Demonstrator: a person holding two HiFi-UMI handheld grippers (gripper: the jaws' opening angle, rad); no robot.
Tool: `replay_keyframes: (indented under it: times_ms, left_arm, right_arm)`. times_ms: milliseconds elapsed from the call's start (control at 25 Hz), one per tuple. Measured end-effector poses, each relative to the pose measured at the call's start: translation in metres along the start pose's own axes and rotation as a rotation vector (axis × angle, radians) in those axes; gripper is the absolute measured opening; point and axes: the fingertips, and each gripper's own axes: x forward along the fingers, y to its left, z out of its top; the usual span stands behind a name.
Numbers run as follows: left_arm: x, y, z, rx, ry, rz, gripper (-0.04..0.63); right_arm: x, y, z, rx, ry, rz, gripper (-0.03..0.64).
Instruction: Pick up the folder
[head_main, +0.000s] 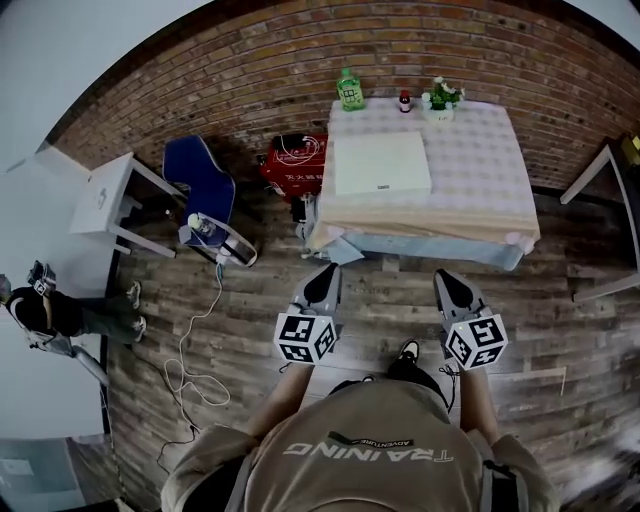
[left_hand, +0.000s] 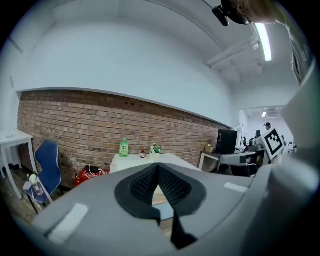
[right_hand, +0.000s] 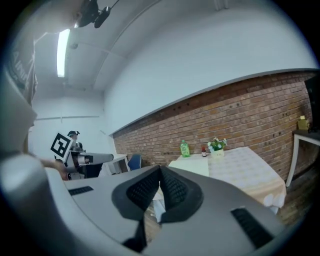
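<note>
A pale cream folder (head_main: 381, 164) lies flat on the left half of the cloth-covered table (head_main: 480, 190) by the brick wall; the folder (right_hand: 194, 166) also shows in the right gripper view. My left gripper (head_main: 325, 272) is shut with nothing in it, a short way in front of the table's near left corner. The right gripper (head_main: 447, 278) is shut and empty too, level with it before the table's near edge. From the left gripper view the left gripper (left_hand: 158, 166) points at the table (left_hand: 131, 161). Seen in its own view, the right gripper (right_hand: 160, 170) has its pads together.
A green bottle (head_main: 349, 90), a small red bottle (head_main: 404, 100) and a potted plant (head_main: 440, 98) stand at the table's far edge. A red box (head_main: 296, 164) and a blue chair (head_main: 200, 183) sit left of the table. A cable (head_main: 196, 340) trails on the wooden floor.
</note>
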Motion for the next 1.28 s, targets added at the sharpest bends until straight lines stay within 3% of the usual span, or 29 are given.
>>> replay_keyframes:
  times_ms: [120, 400, 640, 880, 1040, 1160, 1280]
  left_arm:
    - [0.027, 0.000, 0.018, 0.036, -0.006, 0.030, 0.006]
    - [0.077, 0.002, 0.023, 0.041, 0.022, 0.106, 0.006]
    - [0.102, 0.021, 0.021, 0.026, 0.042, 0.129, 0.006]
    - [0.150, 0.050, 0.011, -0.012, 0.070, 0.056, 0.006]
    - [0.183, 0.071, 0.031, -0.025, 0.026, -0.012, 0.006]
    - [0.209, 0.078, 0.046, 0.040, 0.004, -0.097, 0.006]
    - [0.238, 0.092, 0.049, 0.109, 0.015, -0.147, 0.006]
  right_arm:
    - [0.020, -0.024, 0.011, 0.010, -0.015, 0.031, 0.009]
    - [0.066, -0.073, 0.011, 0.006, 0.033, 0.129, 0.009]
    - [0.099, -0.094, 0.011, 0.002, 0.053, 0.128, 0.009]
    - [0.135, -0.105, 0.017, 0.114, 0.051, 0.097, 0.009]
    - [0.154, -0.105, 0.041, 0.174, 0.019, 0.034, 0.009]
    - [0.169, -0.113, 0.062, 0.208, -0.006, -0.006, 0.009]
    - [0.193, -0.121, 0.075, 0.164, -0.003, -0.063, 0.009]
